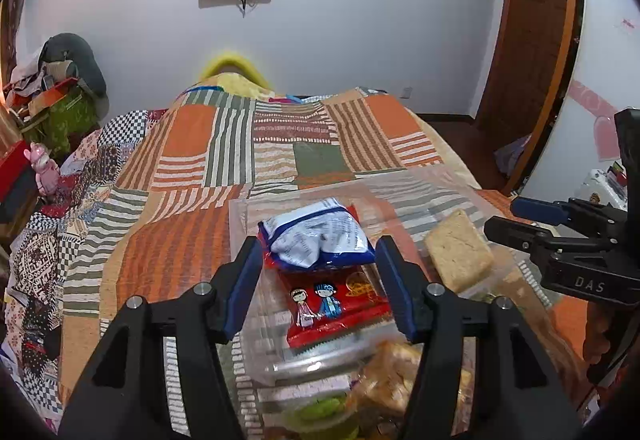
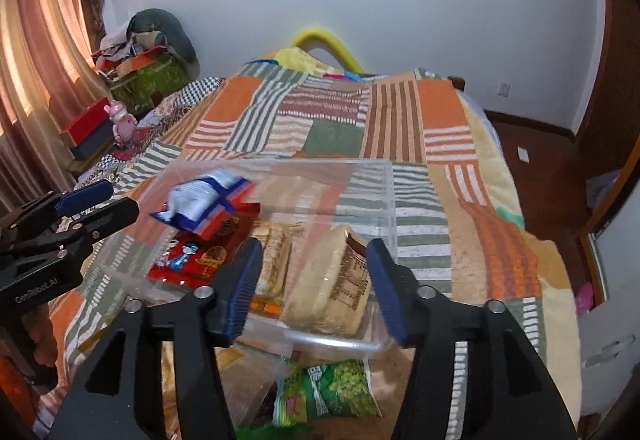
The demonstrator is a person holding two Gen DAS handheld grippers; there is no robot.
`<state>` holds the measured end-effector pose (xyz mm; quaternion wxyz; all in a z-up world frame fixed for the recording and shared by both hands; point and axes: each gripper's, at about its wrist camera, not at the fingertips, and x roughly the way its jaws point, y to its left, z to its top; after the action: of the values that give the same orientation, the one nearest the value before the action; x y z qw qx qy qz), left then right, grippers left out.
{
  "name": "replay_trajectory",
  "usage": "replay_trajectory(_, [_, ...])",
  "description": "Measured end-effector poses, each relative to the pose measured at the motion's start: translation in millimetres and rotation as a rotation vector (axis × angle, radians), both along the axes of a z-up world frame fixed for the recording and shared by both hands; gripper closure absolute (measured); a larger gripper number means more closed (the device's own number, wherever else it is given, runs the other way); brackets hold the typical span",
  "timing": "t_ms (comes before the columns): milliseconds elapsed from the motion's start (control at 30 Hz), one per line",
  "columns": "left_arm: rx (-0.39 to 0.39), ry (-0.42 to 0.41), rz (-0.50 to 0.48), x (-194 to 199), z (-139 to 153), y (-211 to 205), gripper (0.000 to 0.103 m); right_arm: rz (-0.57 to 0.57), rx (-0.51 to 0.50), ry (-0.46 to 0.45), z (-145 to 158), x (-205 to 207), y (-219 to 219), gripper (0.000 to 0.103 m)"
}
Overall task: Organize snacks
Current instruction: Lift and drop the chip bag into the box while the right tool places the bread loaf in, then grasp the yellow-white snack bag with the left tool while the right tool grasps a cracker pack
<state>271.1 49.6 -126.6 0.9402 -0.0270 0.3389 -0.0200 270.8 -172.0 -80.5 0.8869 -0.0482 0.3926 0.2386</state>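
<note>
A clear plastic bin (image 1: 472,199) (image 2: 372,167) stands on the bed. Inside it a blue-and-white packet (image 1: 320,236) (image 2: 208,199) lies on a red packet with two cartoon figures (image 1: 332,304) (image 2: 196,256), beside a beige wrapped cake (image 1: 458,250) (image 2: 332,280) and a roll of biscuits (image 2: 274,260). My left gripper (image 1: 318,290) is open and empty over the red packet; it also shows in the right wrist view (image 2: 100,199). My right gripper (image 2: 312,288) is open and empty over the beige cake; it also shows in the left wrist view (image 1: 508,217).
Loose snacks lie in front of the bin: a green pea packet (image 2: 332,392), a green jelly cup (image 1: 324,412) and a wrapped pastry (image 1: 388,376). The bed carries a striped patchwork quilt (image 1: 240,159). Cluttered boxes (image 2: 148,71) and a pink toy (image 2: 122,119) stand at the left.
</note>
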Motion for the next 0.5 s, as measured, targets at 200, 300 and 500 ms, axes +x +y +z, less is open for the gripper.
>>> replay_trajectory(200, [0.039, -0.033, -0.013, -29, 20, -4, 0.033, 0.014, -0.002, -0.047, 18, -22, -4, 0.044])
replay_trajectory(300, [0.056, -0.034, -0.020, -42, 25, -3, 0.031, 0.013, 0.007, -0.059, 25, -34, -8, 0.040])
replay_trajectory(500, [0.085, -0.006, -0.026, -73, 21, 1, 0.029, 0.005, 0.030, -0.063, 28, -57, -19, 0.035])
